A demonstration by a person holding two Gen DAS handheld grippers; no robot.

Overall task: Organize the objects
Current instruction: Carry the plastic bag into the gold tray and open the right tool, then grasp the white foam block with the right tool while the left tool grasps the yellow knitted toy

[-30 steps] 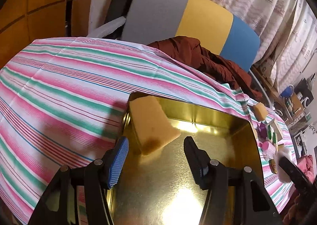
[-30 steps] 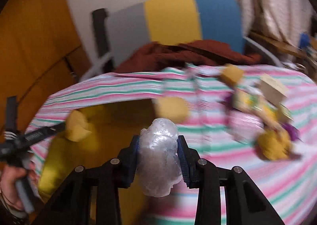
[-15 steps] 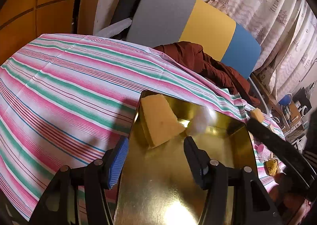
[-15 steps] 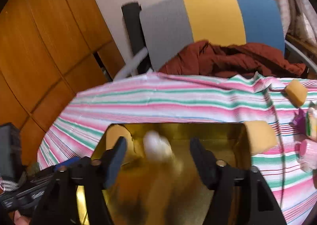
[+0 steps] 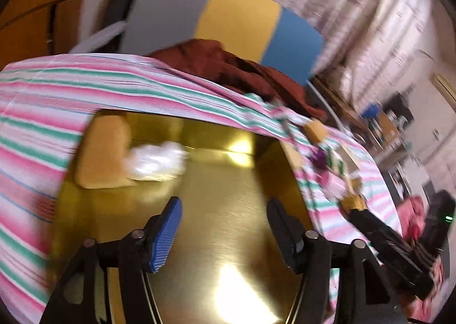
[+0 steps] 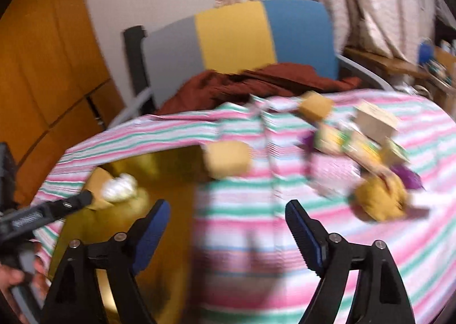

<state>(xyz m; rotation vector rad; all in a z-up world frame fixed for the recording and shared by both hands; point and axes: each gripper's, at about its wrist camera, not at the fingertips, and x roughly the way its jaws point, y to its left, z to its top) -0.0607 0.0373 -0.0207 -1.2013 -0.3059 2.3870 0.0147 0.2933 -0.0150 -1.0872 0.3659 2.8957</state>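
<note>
- We judge the step in hand as the turn between a drop and the next pick: the crinkled plastic wad [image 5: 155, 161] lies inside the gold tray [image 5: 228, 238], touching the yellow sponge [image 5: 99, 150] at the tray's ten o'clock corner
- Right tool [image 6: 228, 235]: jaws have just been opening, now stand wide with nothing between them; it hangs over the striped surface [image 6: 256, 252] just beside the tray's right wall, angled down
- Left tool [image 5: 225, 227]: jaws have just been opening to a middling gap, empty, tilted down over the tray floor
- Loose items [image 6: 367, 153] remain clustered at two o'clock of the right tool, with a sponge block [image 6: 228, 161] at twelve o'clock by the tray rim
- Next move, in our judgement, calls for the right tool to reach the cluster and close on one piece; blur forbids finer detail
</note>
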